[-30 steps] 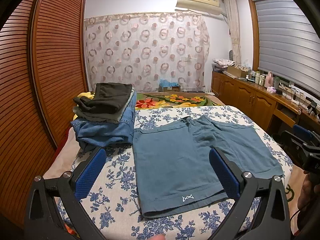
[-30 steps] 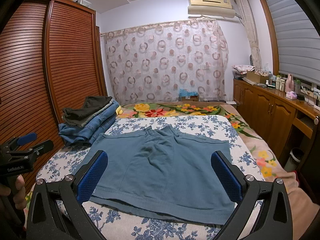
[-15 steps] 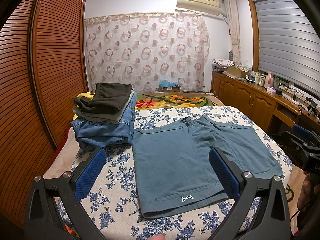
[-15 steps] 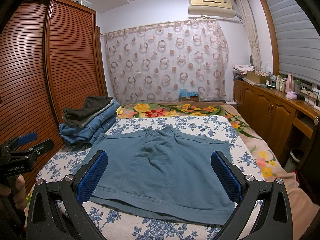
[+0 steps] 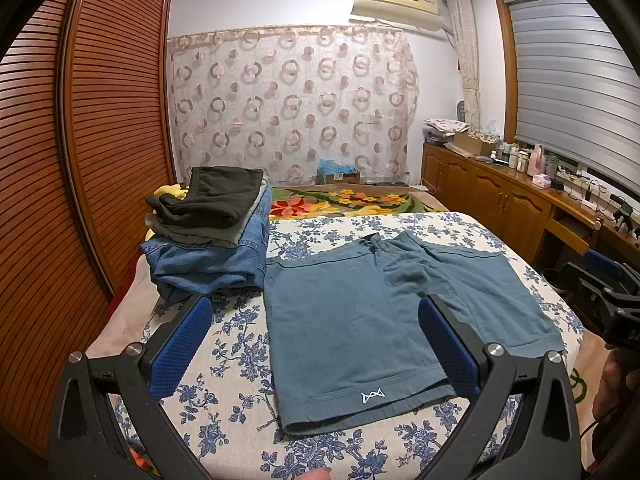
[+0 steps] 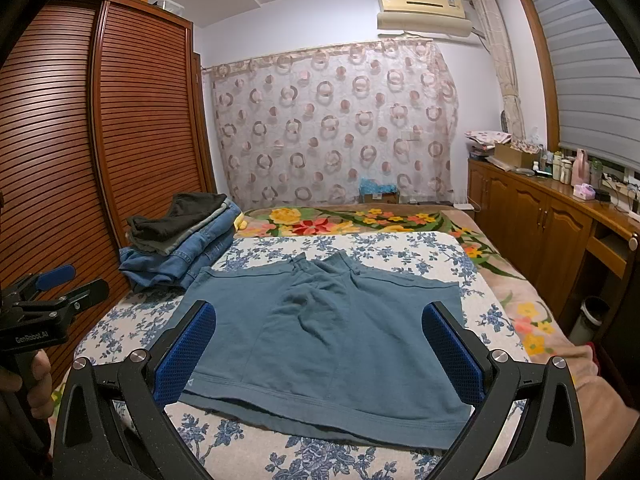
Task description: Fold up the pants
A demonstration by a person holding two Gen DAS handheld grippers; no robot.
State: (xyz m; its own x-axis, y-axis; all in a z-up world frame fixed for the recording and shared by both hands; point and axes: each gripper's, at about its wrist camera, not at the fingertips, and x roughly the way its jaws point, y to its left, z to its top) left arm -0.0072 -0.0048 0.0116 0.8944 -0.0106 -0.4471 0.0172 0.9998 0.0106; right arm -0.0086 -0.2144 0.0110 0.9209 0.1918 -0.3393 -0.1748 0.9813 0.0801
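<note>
While both jaws gape empty, flat teal cotton shorts lie centre-frame ahead, legs spread crosswise; left gripper faces logo hem, right gripper the other.

The bed wears a white sheet printed with blue flowers; a bright floral blanket covers its far end. Teal shorts lie spread flat on the sheet, waistband nearest. Just beside them on the left sits a stack of folded clothes, jeans beneath darker garments.
</note>
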